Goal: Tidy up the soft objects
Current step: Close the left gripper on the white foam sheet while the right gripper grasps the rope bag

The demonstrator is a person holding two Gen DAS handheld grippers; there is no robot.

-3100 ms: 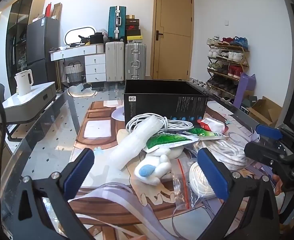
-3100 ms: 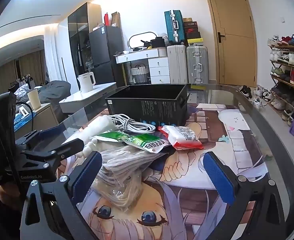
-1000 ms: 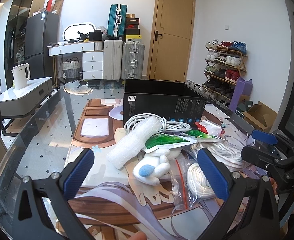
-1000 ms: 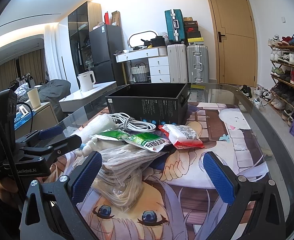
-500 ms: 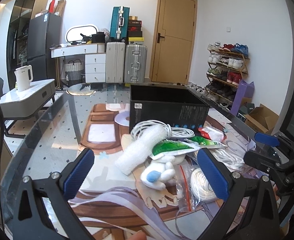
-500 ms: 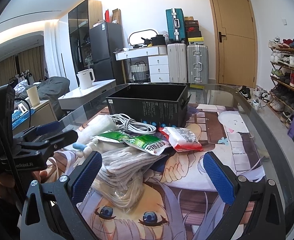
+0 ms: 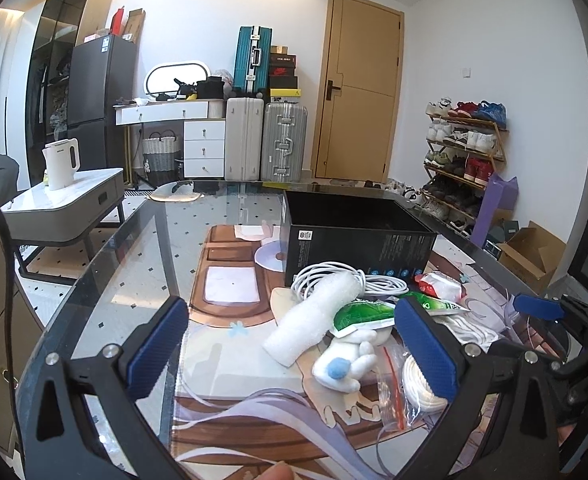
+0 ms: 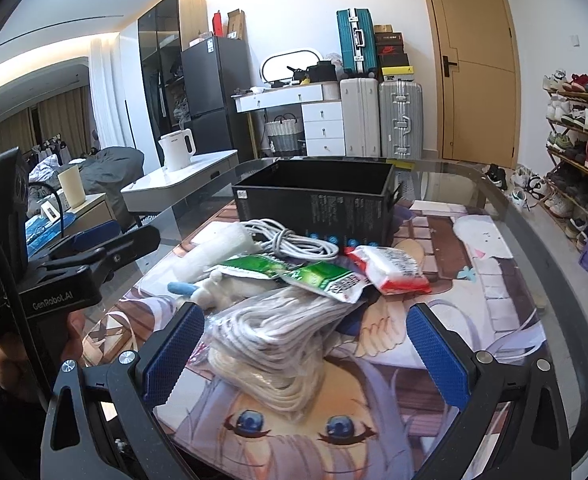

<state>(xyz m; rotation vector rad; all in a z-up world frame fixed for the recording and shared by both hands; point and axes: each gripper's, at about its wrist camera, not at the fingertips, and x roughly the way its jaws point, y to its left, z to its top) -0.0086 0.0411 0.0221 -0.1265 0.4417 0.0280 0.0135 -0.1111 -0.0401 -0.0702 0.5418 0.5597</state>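
A glass worktop (image 7: 105, 264) with a cartoon-printed mat (image 8: 474, 264) carries an open black cardboard box (image 8: 318, 196); suitcases and a shoe rack line the walls. Left gripper (image 7: 289, 348) and right gripper (image 8: 306, 354) are both spread, empty.

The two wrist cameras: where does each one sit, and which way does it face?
Left wrist: behind the open left gripper, over the table's left side, facing the white plush toy; the right gripper shows at its right edge.
Right wrist: behind the open right gripper, facing the bagged white rope; the left gripper shows at left.
Shared: open black cardboard box.
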